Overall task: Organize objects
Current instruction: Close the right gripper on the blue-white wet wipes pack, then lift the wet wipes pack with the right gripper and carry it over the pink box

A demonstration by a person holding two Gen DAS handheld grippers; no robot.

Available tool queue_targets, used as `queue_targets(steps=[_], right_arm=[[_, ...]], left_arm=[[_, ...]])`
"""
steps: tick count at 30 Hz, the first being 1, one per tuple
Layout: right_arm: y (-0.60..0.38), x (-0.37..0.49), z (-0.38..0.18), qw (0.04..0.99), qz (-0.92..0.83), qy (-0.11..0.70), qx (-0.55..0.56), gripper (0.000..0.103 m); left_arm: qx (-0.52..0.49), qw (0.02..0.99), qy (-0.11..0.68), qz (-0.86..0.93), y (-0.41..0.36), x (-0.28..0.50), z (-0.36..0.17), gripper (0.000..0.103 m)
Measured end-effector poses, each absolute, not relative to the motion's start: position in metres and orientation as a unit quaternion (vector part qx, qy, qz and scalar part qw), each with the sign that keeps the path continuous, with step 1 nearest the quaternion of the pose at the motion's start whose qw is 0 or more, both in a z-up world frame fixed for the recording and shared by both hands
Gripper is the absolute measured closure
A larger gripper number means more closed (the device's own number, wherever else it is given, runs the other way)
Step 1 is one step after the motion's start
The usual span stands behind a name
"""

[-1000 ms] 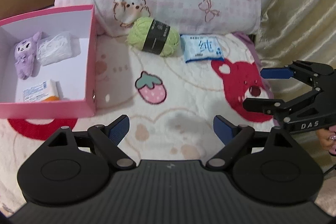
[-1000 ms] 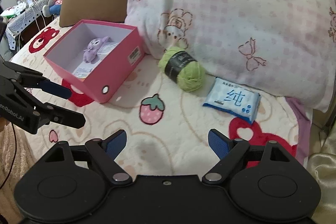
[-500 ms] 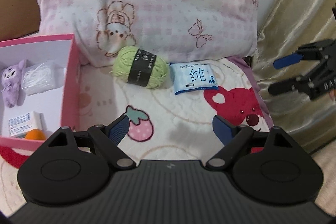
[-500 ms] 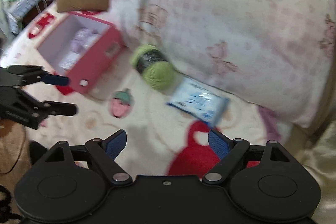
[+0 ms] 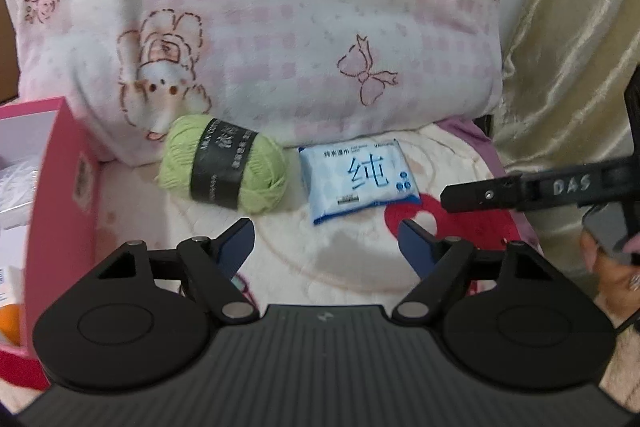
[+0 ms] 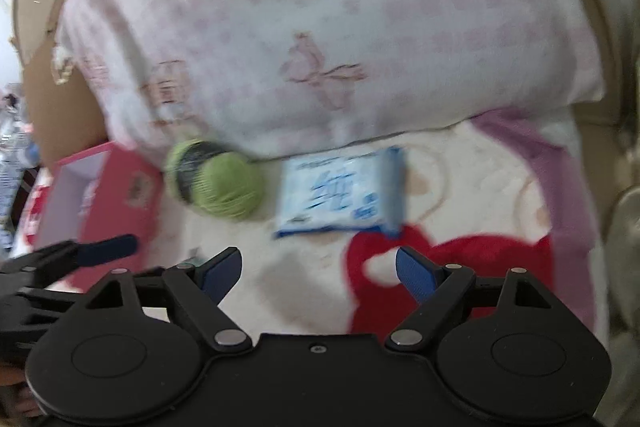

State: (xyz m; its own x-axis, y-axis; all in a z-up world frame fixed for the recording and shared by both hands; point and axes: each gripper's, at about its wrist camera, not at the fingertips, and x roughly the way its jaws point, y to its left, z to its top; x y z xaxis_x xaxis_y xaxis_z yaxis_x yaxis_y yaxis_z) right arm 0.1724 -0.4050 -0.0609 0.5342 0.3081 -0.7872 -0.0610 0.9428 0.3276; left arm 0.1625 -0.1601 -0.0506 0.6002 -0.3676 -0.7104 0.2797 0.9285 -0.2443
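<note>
A green yarn ball point(image 5: 224, 167) with a black band lies on the blanket against the pillow. A blue wipes pack point(image 5: 360, 179) lies just to its right. My left gripper point(image 5: 326, 241) hovers short of both; its jaws are closing with nothing between them. The pink box point(image 5: 60, 187) stands at the left, its inside mostly cut off. The right wrist view is blurred: yarn ball point(image 6: 216, 179), wipes pack point(image 6: 340, 193) and pink box point(image 6: 116, 203) lie ahead of my right gripper point(image 6: 318, 267), which is open and empty and faces the pack.
A pink checked pillow point(image 5: 280, 27) rises right behind the objects. A gold curtain point(image 5: 568, 67) hangs at the right. One finger point(image 5: 480, 193) of the right gripper reaches in from the right, with a person's hand point(image 5: 612, 275) below it. A brown cushion point(image 6: 60, 107) stands behind the box.
Both grippers have moved in towards the yarn and the wipes, which now look larger. The box has slid to the left edge. The left jaws have narrowed a little. The right view has rolled.
</note>
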Motion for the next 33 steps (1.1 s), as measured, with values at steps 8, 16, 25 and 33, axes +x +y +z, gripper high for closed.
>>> queue_targets(steps=[8, 16, 25, 33], right_arm=[[-0.412, 0.191, -0.088, 0.908, 0.094, 0.389, 0.121, 0.037], [-0.409, 0.205, -0.098, 0.896, 0.099, 0.414, 0.122, 0.058], [-0.434, 0.230, -0.138, 0.885, 0.093, 0.418, 0.182, 0.053], [-0.430, 0.242, -0.146, 0.859, 0.101, 0.452, 0.216, 0.064]], left_arm=[[-0.067, 0.892, 0.410, -0.179, -0.186, 0.193, -0.094, 0.039], [-0.046, 0.890, 0.422, -0.169, -0.208, 0.218, -0.120, 0.039], [-0.039, 0.902, 0.398, -0.161, -0.228, 0.236, -0.137, 0.045], [-0.078, 0.894, 0.421, -0.130, -0.232, 0.248, -0.139, 0.057]])
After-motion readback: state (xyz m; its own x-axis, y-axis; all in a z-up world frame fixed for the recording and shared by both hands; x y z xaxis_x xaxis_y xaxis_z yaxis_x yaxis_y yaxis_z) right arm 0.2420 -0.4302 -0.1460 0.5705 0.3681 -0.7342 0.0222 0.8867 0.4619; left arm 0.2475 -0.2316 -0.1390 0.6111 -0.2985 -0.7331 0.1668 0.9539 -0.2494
